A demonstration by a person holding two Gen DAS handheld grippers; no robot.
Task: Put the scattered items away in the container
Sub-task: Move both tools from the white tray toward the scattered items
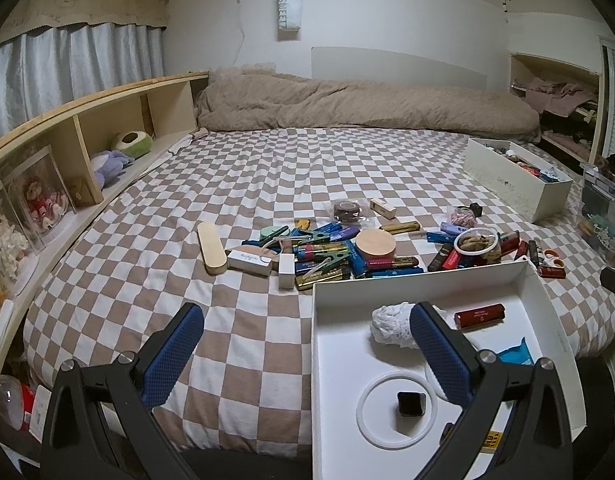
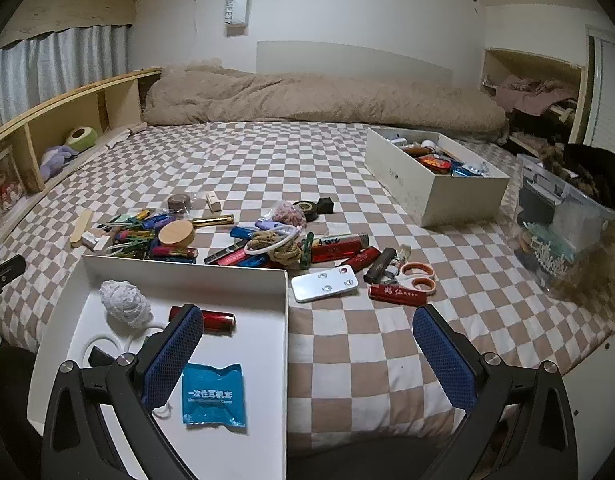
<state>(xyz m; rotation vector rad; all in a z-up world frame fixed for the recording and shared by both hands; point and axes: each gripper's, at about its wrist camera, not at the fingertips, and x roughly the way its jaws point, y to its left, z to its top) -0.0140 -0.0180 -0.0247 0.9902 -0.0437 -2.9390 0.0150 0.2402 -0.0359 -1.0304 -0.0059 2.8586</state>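
Observation:
A shallow white box (image 1: 419, 277) (image 2: 187, 269) lies at the near edge of the checked bed. In it are a white lace roll (image 1: 389, 325) (image 2: 125, 303), a red tube (image 1: 480, 315) (image 2: 217, 322), a blue packet (image 2: 213, 396), a white ring (image 1: 395, 442) and a small black cube (image 1: 410, 403). Beyond its far wall lies the scattered pile (image 1: 327, 250) (image 2: 263, 240) of pens, clips, tubes and a wooden lid. A white remote-like slab (image 2: 325, 283), scissors (image 2: 417, 274) and a red case (image 2: 397, 295) lie to its right. My left gripper (image 1: 307, 344) and right gripper (image 2: 309, 344) are both open, holding nothing, each with one finger over the box.
A deeper white box (image 2: 427, 204) (image 1: 511, 188) full of items stands at the back right, next to a clear plastic bin (image 2: 563, 240). A beige duvet (image 2: 307, 96) lies across the head of the bed. A wooden shelf (image 1: 87, 120) with plush toys runs along the left.

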